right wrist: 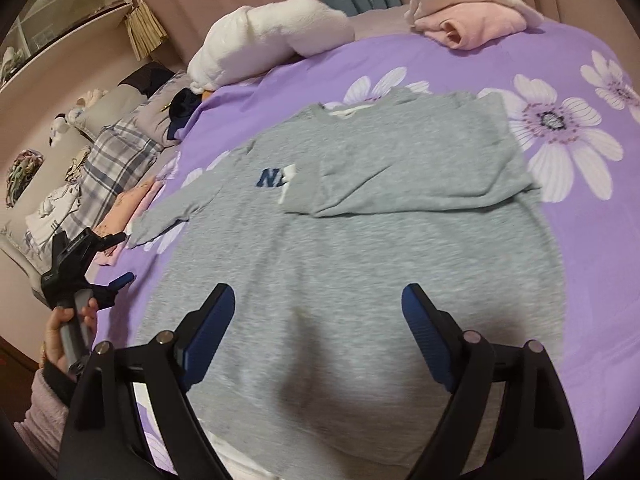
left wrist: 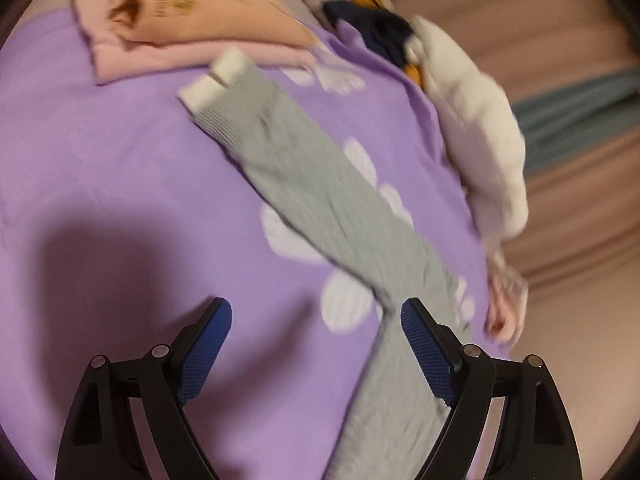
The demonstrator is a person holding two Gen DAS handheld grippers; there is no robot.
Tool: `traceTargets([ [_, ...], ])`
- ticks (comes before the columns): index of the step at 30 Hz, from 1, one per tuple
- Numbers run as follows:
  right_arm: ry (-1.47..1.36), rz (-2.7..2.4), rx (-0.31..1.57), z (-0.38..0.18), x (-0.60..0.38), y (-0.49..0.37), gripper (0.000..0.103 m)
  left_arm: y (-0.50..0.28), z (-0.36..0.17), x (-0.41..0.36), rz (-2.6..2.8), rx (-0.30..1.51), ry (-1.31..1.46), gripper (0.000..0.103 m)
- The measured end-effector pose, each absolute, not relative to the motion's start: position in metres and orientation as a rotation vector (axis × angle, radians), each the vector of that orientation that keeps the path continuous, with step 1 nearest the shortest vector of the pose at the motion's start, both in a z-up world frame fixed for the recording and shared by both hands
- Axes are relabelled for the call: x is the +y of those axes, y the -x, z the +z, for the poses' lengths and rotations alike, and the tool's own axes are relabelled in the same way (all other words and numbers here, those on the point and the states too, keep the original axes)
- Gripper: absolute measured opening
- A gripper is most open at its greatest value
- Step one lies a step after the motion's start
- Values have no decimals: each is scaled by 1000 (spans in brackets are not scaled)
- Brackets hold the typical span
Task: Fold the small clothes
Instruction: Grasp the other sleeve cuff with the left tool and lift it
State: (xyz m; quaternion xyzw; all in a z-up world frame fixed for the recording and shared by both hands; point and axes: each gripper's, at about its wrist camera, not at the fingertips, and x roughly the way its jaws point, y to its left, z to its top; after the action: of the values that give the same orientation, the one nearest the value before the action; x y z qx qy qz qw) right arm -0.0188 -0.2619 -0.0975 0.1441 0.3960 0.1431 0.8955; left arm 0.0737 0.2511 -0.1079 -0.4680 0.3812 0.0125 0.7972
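A grey long-sleeved top [right wrist: 360,248] with blue letters lies flat on the purple flowered bedspread [right wrist: 560,64]. Its right sleeve is folded across the chest, white cuff near the letters. Its left sleeve [left wrist: 320,184] stretches out straight, ending in a white cuff [left wrist: 216,76]. My left gripper [left wrist: 316,320] is open and empty, just above the bedspread beside the sleeve's shoulder end; it also shows at the left of the right wrist view [right wrist: 108,276]. My right gripper [right wrist: 318,312] is open and empty above the top's lower body.
Folded pink clothes [left wrist: 160,28] lie beyond the sleeve cuff. A white fluffy garment [right wrist: 272,40] and dark blue cloth [left wrist: 376,32] lie at the bed's edge. More pink clothes [right wrist: 472,16] sit at the far side. Plaid pillows [right wrist: 116,160] lie at left.
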Motion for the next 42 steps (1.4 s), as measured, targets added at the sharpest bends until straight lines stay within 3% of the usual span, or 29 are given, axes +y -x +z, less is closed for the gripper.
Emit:
traceTargets([
  [21, -260, 301, 919, -119, -233, -10, 86, -141, -129, 315, 118, 679, 1159, 85],
  [22, -255, 301, 919, -119, -232, -10, 86, -141, -129, 315, 144, 681, 1147, 82],
  [24, -241, 302, 919, -120, -229, -11, 86, -142, -129, 313, 198, 698, 1118, 66],
  [26, -234, 304, 920, -121, -228, -11, 86, -145, -129, 312, 255, 731, 1077, 34],
  [28, -229, 305, 921, -121, -227, -12, 86, -145, -133, 314, 269, 745, 1067, 21],
  [33, -249, 288, 923, -123, -233, -11, 86, -144, -121, 307, 278, 743, 976, 15],
  [42, -309, 250, 900, -120, -253, -5, 86, -155, -31, 216, 79, 638, 558, 15],
])
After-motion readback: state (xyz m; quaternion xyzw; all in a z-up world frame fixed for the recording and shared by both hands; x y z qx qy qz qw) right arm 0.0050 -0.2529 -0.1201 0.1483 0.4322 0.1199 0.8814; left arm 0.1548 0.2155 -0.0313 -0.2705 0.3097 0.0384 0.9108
